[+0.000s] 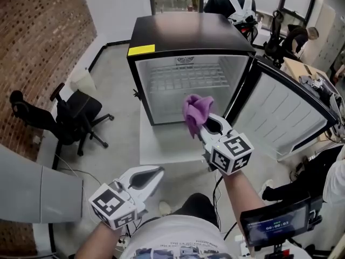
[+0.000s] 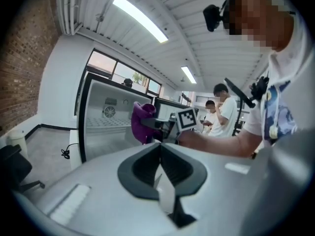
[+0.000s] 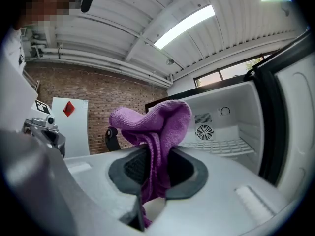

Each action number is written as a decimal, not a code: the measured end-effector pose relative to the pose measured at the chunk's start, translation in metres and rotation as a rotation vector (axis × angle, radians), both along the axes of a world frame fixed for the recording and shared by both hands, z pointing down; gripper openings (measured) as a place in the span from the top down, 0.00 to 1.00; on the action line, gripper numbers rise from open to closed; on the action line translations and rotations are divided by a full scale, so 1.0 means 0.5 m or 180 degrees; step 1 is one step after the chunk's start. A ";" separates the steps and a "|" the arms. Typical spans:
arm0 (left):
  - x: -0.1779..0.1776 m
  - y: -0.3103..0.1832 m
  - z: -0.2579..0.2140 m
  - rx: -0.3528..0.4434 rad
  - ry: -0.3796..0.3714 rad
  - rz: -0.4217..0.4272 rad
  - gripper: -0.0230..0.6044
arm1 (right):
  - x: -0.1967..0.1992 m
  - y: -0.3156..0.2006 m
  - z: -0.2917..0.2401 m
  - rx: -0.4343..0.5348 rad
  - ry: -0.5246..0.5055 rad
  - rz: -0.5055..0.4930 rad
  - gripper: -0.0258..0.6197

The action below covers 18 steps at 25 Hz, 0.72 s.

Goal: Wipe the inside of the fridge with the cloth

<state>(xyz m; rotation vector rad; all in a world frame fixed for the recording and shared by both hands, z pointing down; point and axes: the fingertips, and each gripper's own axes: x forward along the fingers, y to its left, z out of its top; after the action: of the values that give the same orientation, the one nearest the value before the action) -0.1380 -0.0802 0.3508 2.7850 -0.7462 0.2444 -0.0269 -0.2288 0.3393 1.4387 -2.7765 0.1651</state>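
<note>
A small black fridge (image 1: pixel 186 36) stands on a white platform (image 1: pixel 167 144), its door (image 1: pixel 283 115) swung open to the right. Inside it is white, with a wire shelf (image 1: pixel 186 79). My right gripper (image 1: pixel 200 128) is shut on a purple cloth (image 1: pixel 196 111), held in front of the fridge opening, outside it. In the right gripper view the purple cloth (image 3: pixel 155 127) bunches up between the jaws, with the fridge interior (image 3: pixel 221 127) beyond. My left gripper (image 1: pixel 156 172) is low at the near left, shut and empty. The left gripper view shows the cloth (image 2: pixel 141 122) and the fridge (image 2: pixel 106 117).
A black office chair (image 1: pixel 67 115) stands at the left by the brick wall (image 1: pixel 38 42). People (image 1: pixel 232 1) stand behind the fridge. A tablet on a stand (image 1: pixel 277 223) is at the lower right. A cable (image 1: pixel 70 171) lies on the floor.
</note>
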 end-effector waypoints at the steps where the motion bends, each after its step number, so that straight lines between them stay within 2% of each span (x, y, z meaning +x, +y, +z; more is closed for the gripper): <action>1: -0.006 -0.009 -0.001 -0.0015 0.0017 -0.0016 0.96 | -0.013 -0.027 0.000 -0.0007 0.0016 -0.0011 0.86; 6: -0.006 -0.058 -0.013 -0.0015 0.0079 -0.0113 0.96 | -0.065 -0.174 -0.007 -0.0048 0.0139 -0.0112 0.86; 11: 0.011 -0.098 -0.029 0.0002 0.0120 -0.0238 0.96 | -0.120 -0.307 -0.007 -0.0070 0.0415 -0.0273 0.86; 18: 0.028 -0.142 -0.032 -0.0017 0.0152 -0.0384 0.96 | -0.173 -0.423 0.001 -0.0148 0.0525 -0.0405 0.86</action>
<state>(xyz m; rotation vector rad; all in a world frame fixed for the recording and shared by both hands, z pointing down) -0.1241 -0.1511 0.3349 2.7183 -0.8963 0.1563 -0.1132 -0.4404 0.3397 1.2022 -2.6998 0.1035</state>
